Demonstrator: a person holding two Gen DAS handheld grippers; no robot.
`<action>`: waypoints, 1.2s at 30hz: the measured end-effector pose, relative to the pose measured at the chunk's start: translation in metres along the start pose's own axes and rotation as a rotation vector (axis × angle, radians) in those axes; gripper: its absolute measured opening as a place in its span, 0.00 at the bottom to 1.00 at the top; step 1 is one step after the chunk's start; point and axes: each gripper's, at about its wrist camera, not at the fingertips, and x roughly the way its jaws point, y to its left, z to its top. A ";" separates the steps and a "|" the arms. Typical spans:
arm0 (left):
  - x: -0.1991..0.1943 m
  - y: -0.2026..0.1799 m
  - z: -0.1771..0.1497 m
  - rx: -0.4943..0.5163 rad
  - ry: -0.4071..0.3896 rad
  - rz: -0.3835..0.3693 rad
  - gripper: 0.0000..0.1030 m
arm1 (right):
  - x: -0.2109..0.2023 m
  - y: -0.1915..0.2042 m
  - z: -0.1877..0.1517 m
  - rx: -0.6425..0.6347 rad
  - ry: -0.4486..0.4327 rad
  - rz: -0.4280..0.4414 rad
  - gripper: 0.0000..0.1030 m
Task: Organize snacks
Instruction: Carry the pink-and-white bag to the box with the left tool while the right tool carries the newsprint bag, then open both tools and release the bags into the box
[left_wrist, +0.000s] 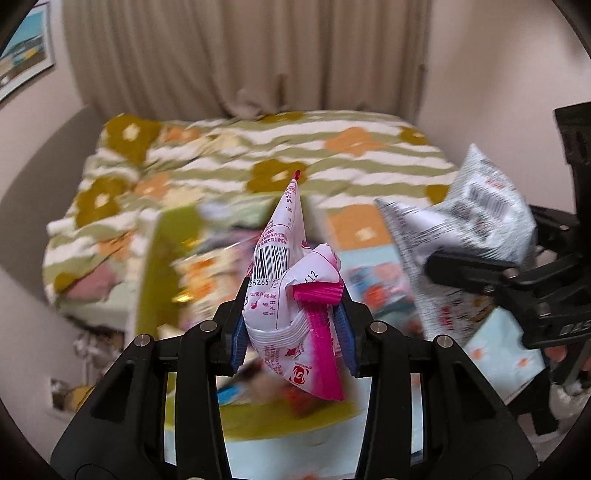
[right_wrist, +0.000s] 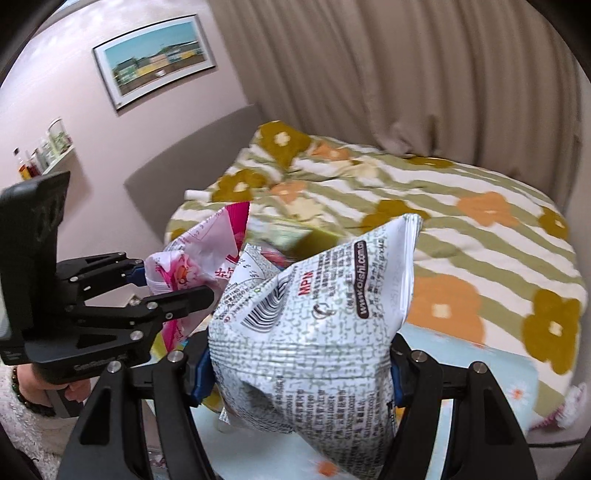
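step: carrying, both packets aloft | left claw (left_wrist: 293, 325) pinched pink snack packet (left_wrist: 295, 295) | right claw (right_wrist: 301, 369) pinched grey snack packet (right_wrist: 314, 314) | next, likely: lower each into green box (left_wrist: 155, 266) by the bed (left_wrist: 351, 155)

Flowered striped bedspread (right_wrist: 461, 229), beige curtain (left_wrist: 243, 55), framed picture (right_wrist: 155, 59), perhaps bottles (right_wrist: 44, 151) on shelf.

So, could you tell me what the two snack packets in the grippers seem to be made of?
Pink-and-white packet: thin glossy plastic film, judging by its sheen, sharp creases and crimped seal. Grey-and-white packet: likely similar film, perhaps more matte; it crumples under the right gripper and has a ridged seam.
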 end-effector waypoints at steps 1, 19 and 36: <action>0.003 0.012 -0.005 -0.005 0.011 0.020 0.38 | 0.009 0.009 0.001 -0.004 0.007 0.012 0.64; 0.013 0.100 -0.060 -0.023 0.040 0.050 1.00 | 0.087 0.079 0.004 -0.003 0.107 -0.014 0.65; -0.002 0.152 -0.076 -0.100 0.016 0.064 1.00 | 0.123 0.121 0.019 0.012 0.068 -0.026 0.99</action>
